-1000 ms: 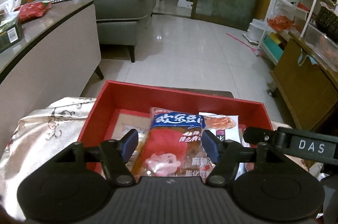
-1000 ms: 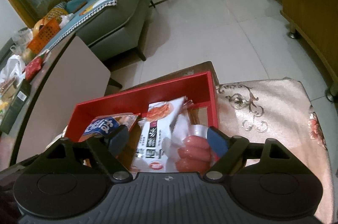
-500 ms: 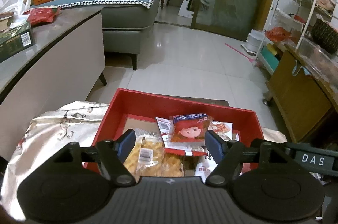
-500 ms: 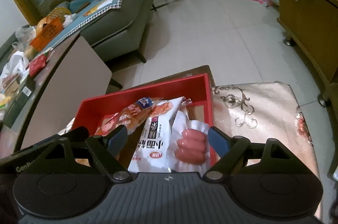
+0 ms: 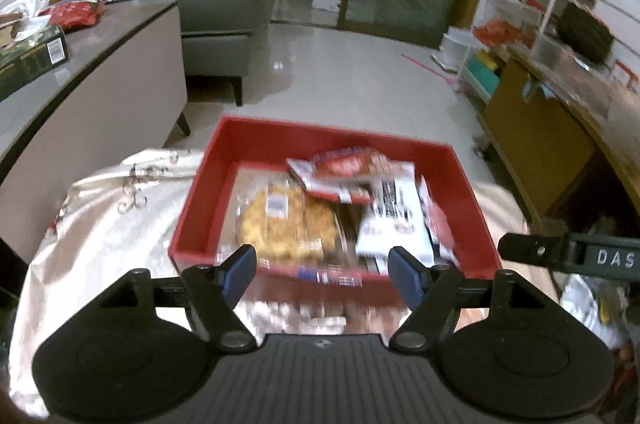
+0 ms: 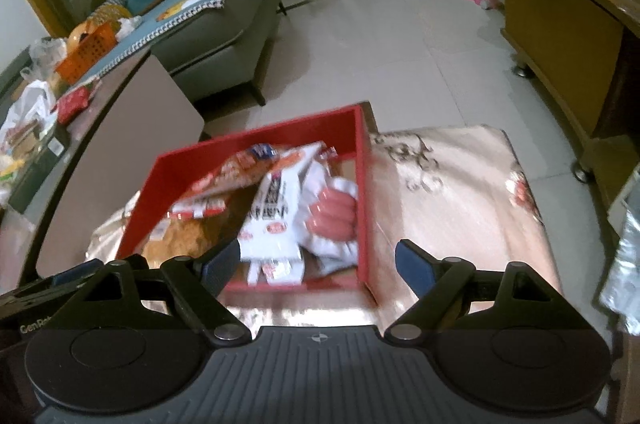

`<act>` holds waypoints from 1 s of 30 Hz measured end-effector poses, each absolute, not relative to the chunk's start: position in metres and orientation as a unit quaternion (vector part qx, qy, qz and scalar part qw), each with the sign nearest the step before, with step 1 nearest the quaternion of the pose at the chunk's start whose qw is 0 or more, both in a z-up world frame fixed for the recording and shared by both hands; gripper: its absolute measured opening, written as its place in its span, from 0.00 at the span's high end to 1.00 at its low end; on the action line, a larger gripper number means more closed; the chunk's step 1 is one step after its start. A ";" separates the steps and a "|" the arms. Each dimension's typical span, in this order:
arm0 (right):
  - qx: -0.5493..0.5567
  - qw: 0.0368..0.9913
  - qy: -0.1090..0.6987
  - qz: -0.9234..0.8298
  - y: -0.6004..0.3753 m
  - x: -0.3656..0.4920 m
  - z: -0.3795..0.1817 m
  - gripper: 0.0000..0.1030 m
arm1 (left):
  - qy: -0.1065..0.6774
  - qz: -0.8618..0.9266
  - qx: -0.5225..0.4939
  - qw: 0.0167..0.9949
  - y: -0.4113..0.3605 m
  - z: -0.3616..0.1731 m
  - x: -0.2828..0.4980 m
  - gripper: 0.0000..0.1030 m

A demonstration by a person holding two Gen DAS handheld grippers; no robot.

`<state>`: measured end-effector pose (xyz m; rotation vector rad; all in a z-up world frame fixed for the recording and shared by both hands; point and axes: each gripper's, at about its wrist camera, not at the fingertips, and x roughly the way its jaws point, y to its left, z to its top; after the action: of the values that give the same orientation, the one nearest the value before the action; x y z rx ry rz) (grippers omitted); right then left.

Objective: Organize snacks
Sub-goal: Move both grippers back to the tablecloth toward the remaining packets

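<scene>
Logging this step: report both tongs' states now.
Left tongs: open, holding nothing.
Right tongs: open, holding nothing.

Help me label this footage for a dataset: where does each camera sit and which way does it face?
Left wrist: sits on the left hand-held gripper, looking forward and down into the red box; its own open fingers show.
Right wrist: sits on the right hand-held gripper, facing the same box from its right side; its own open fingers show.
Shared: box, snack packets, grey sofa.
</scene>
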<state>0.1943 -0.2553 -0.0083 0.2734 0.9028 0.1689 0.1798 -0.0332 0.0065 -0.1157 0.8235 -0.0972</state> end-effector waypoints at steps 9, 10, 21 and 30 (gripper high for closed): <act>0.102 0.882 0.451 0.093 -0.257 0.158 -0.008 0.13 | 0.458 -0.083 -0.063 0.883 -0.052 -0.019 0.152 0.36; 0.103 0.882 0.450 0.094 -0.258 0.154 -0.007 0.13 | 0.467 -0.084 -0.070 0.878 -0.054 -0.023 0.150 0.36; 0.129 0.888 0.428 0.106 -0.286 0.134 0.010 0.09 | 0.549 -0.034 -0.174 0.817 -0.087 -0.067 0.158 0.37; 0.139 0.885 0.429 0.115 -0.305 0.126 0.011 0.09 | 0.547 0.062 -0.158 0.820 -0.115 -0.085 0.172 0.37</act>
<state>0.1264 -0.3050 0.0105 0.2898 0.8924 0.2383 0.1722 -0.1146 -0.0849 -0.3356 1.1651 0.1319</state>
